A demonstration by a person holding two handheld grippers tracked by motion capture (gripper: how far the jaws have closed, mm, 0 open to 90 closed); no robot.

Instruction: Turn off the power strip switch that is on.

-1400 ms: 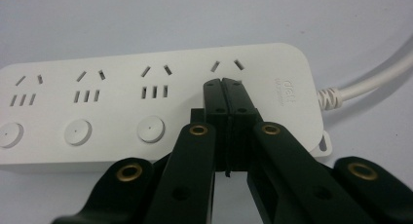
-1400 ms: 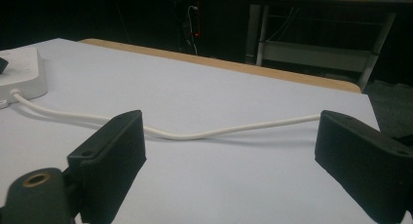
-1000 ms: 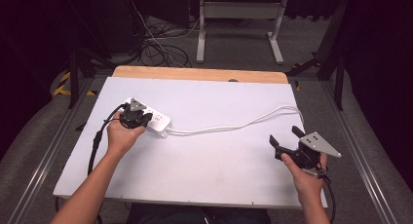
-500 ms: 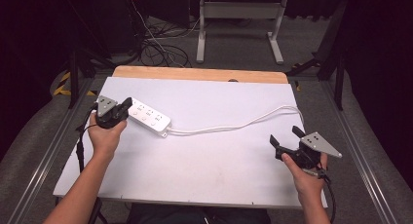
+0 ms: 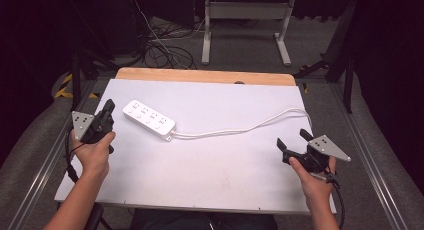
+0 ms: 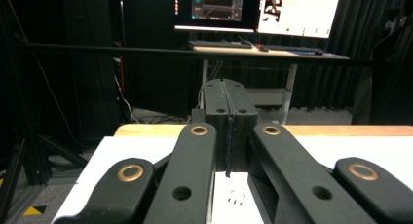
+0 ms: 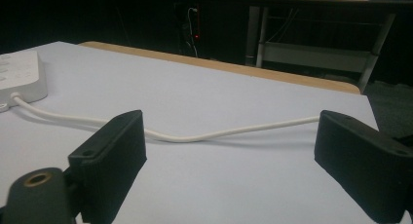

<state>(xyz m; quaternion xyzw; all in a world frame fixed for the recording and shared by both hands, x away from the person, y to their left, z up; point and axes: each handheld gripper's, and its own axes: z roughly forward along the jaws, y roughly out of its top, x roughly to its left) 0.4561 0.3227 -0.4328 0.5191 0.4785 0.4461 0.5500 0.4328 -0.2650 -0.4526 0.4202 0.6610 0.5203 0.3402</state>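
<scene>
left gripper (image 5: 106, 112) clenched on nothing at frame left, right gripper (image 5: 292, 141) released – swinging either in could snag the cord (image 5: 240, 129) and drag the power strip (image 5: 149, 119).

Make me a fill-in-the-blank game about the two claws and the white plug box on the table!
1. The power strip is the colour ____.
2. The left claw has its jaws pressed ____.
3. The right claw has its jaws wide ____, with nothing between them.
4. The cord runs from the power strip toward the table's ____ edge.

Missing words: white; shut; open; right
</scene>
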